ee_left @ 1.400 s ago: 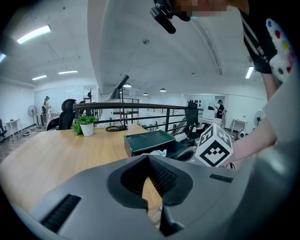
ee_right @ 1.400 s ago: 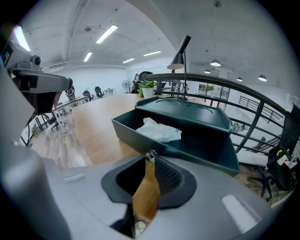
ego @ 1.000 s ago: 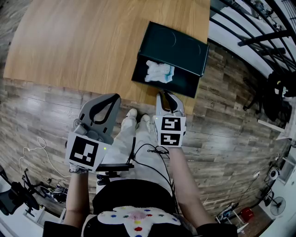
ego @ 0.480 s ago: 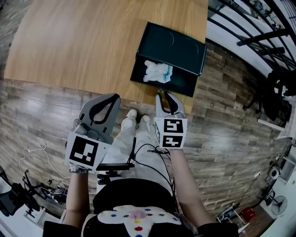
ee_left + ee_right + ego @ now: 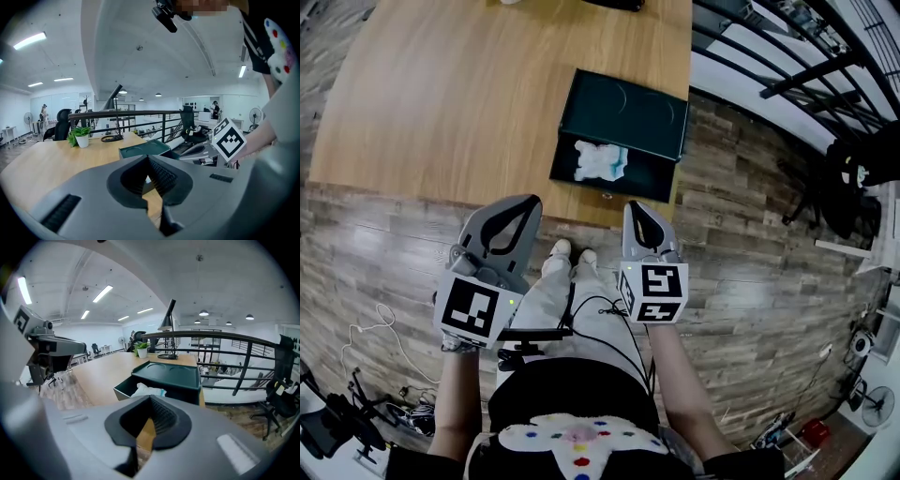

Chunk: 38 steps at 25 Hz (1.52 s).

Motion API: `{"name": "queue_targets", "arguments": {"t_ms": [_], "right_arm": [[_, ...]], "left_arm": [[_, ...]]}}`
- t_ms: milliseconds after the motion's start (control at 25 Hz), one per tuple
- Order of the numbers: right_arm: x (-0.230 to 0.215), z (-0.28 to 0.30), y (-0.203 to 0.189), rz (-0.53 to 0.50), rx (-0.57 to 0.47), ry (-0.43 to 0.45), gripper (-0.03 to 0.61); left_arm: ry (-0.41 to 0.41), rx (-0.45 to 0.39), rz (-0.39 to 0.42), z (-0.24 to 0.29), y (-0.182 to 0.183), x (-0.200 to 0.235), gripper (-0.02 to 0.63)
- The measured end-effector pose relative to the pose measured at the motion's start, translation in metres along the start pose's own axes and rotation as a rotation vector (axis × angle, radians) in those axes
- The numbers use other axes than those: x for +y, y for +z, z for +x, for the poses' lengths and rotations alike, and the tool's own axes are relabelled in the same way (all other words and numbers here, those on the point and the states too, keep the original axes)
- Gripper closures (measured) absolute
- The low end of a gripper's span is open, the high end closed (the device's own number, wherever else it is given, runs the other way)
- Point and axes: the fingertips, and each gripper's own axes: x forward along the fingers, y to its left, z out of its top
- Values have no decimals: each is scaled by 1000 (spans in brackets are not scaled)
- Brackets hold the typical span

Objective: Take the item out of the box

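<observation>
Box (image 5: 623, 112) on table (image 5: 441, 94), one white item (image 5: 598, 159) inside, left gripper (image 5: 531, 201), right gripper (image 5: 635, 205), both fingers together.

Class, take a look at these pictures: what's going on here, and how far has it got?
A person stands at a wooden table, holding a grey two-jaw gripper in each hand. An open dark green box sits near the table's edge with a crumpled white-and-blue soft item inside. The left gripper and right gripper are both shut and empty, short of the box. Nothing has been taken out yet.
</observation>
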Motion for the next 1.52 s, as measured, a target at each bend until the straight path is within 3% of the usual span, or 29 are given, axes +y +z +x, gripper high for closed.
{"name": "queue_targets", "arguments": {"t_ms": [720,1280,1360,1520], "right_arm": [[-34,-74,101,-3,-227,-95,569],[-35,-79,113,-2,-248,-115,569],[-35,-79,112,2,-249,-117,570],[-37,-81,112,7,-251,-123,569]], "left_arm": [[-38,-102,78,-8,70,-11,609],[-53,-96,78,3,80,-6,607],[-70,-87,76,6,79,-7,562],[-90,-67,105,15,77,-9,558]]}}
